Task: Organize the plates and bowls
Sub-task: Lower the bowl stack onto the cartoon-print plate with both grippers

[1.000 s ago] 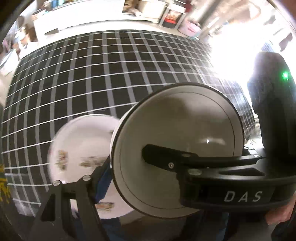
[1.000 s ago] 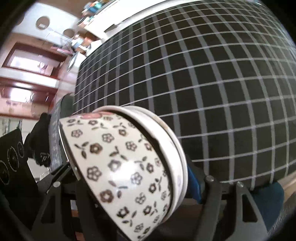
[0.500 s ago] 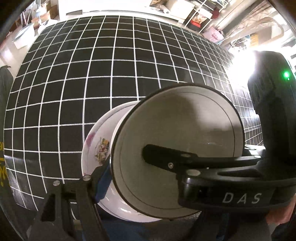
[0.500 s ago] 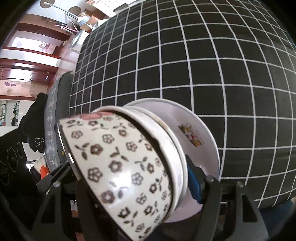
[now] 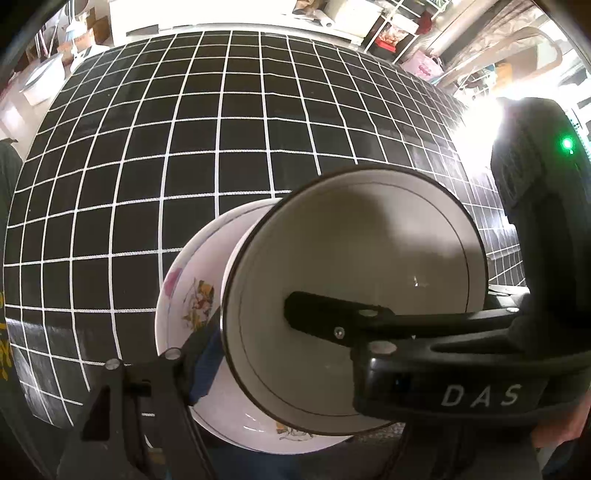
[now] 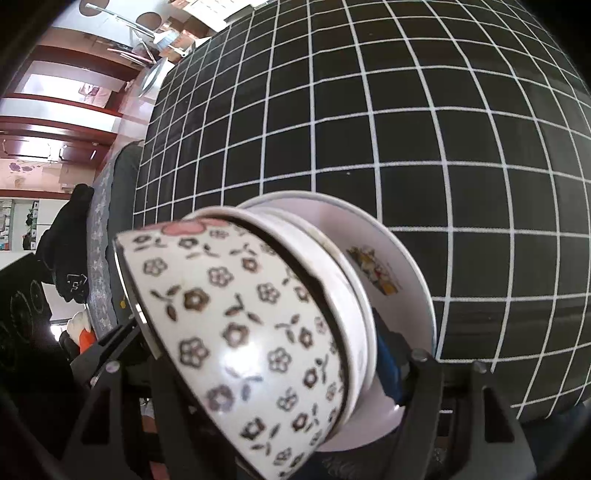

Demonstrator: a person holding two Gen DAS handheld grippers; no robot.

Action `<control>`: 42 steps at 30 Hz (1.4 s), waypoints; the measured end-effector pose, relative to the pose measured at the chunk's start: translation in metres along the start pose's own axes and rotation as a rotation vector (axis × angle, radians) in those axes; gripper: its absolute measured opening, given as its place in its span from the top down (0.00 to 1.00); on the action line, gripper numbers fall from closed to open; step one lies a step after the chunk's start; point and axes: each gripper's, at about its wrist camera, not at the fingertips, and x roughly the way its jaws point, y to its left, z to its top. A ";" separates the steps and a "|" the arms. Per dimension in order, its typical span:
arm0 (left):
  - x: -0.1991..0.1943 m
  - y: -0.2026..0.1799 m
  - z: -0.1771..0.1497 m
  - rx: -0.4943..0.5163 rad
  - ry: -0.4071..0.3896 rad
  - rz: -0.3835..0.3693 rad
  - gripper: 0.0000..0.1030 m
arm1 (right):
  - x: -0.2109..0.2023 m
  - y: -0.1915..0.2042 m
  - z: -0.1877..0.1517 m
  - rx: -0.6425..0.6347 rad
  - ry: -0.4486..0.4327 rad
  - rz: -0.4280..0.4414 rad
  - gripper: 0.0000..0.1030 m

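Note:
A flowered bowl point(image 6: 240, 314) sits nested in a plain white bowl point(image 6: 343, 280), and the stack is tipped on its side. My right gripper point(image 6: 258, 354) is shut on the stack. Its blue-padded finger point(image 6: 391, 365) is behind the white bowl, and its other finger point(image 5: 332, 321) lies inside the dark-rimmed bowl point(image 5: 369, 240). My left gripper point(image 5: 295, 354) is also shut on the stack. Its blue pad point(image 5: 207, 362) presses the outer wall, while its other finger is hidden. Just beyond the stack, a white printed plate point(image 5: 184, 295) point(image 6: 402, 258) lies on the black grid tablecloth point(image 5: 184, 147); contact with the stack cannot be told.
The right gripper's black body marked DAS point(image 5: 480, 395) fills the right of the left wrist view, with a hand point(image 5: 576, 417) behind it. The plate lies near the table's front edge point(image 6: 535, 410). A dark chair with clothing point(image 6: 77, 221) stands at the table's left. Shelves and boxes point(image 5: 388, 33) line the far side.
Both grippers came down toward the table with the bowl stack held the same way. The printed plate, first off to the side, now lies right behind the stack in both views.

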 end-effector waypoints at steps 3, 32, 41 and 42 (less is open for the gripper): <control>0.000 -0.002 0.000 0.012 -0.007 0.001 0.30 | -0.001 -0.005 -0.002 0.005 -0.001 0.021 0.27; -0.045 0.008 -0.033 -0.051 -0.072 0.073 0.30 | -0.038 -0.021 -0.016 -0.029 -0.153 -0.036 0.29; -0.048 0.005 -0.024 -0.062 -0.098 0.093 0.30 | -0.049 -0.035 -0.004 0.013 -0.189 -0.038 0.31; -0.049 0.005 -0.024 -0.069 -0.099 0.088 0.30 | -0.050 -0.035 -0.005 0.016 -0.192 -0.038 0.31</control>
